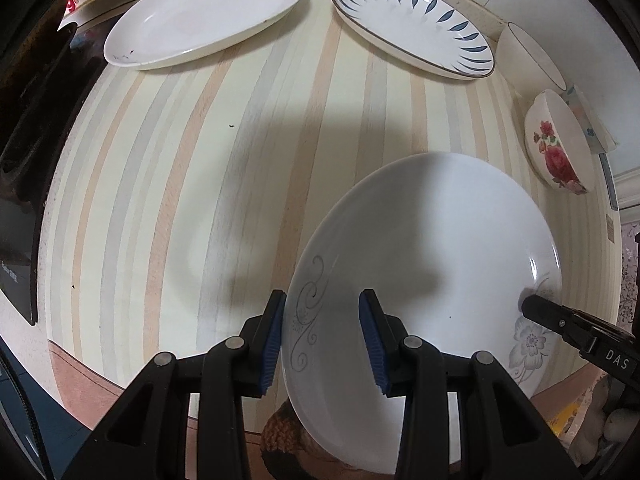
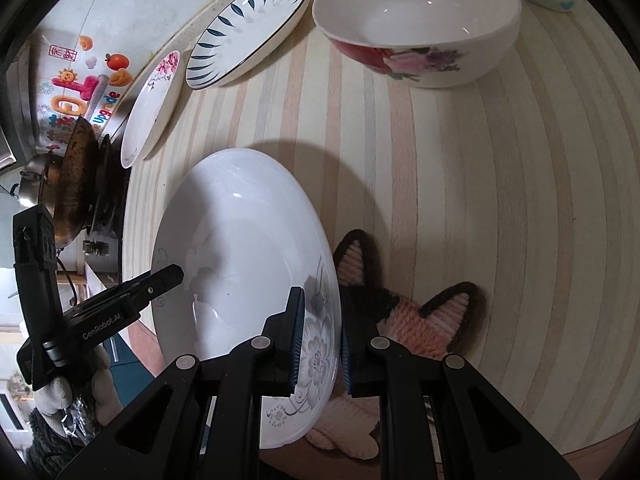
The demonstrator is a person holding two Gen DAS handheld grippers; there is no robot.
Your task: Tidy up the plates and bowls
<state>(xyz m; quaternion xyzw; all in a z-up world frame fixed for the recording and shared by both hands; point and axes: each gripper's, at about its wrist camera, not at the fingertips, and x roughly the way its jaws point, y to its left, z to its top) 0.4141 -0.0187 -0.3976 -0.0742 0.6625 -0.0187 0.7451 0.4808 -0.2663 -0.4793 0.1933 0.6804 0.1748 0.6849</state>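
A striped counter (image 1: 208,152) in cream, peach and grey bands spreads across both views. A knitted slipper with pink, dark-edged cat ears (image 2: 420,320) shows past the counter's near edge in the right wrist view. At the far left there, a blackened wok (image 2: 74,184) sits on a stove, with a steel pot (image 2: 34,184) just beside it. Colourful stickers (image 2: 80,92) cover the wall behind.

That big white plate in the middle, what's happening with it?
A person is holding the white plate with grey flowers by opposite rims, using the left gripper and the right gripper, over the striped table. At the back sit a pink-flowered plate, a blue-leaf plate and a rose bowl.
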